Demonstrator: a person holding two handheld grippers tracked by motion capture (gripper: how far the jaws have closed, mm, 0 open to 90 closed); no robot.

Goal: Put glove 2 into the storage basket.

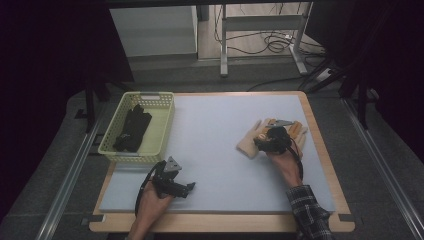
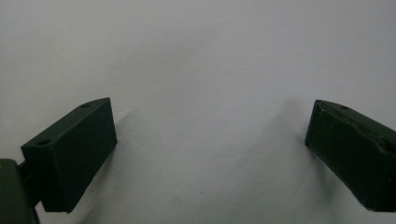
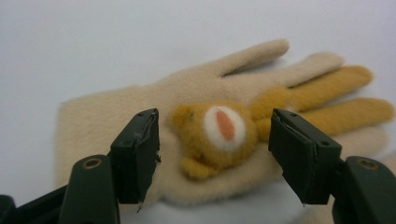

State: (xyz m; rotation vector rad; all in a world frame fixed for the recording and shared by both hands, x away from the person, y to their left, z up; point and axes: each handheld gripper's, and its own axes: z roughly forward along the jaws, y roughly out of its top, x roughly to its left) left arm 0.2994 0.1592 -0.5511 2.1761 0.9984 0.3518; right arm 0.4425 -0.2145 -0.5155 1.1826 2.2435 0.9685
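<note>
A pale blue mat covers the table. At the right of the high view, the right gripper stands with jaws apart over the beige glove, not gripping yet. The left gripper rests wide and empty, lower left. Black gloves already lie in the basket, upper left, so this glove probably remains to be moved.

Dim room, dark edges; mat evenly lit, soft shadows, close-ups slightly blurred.
</note>
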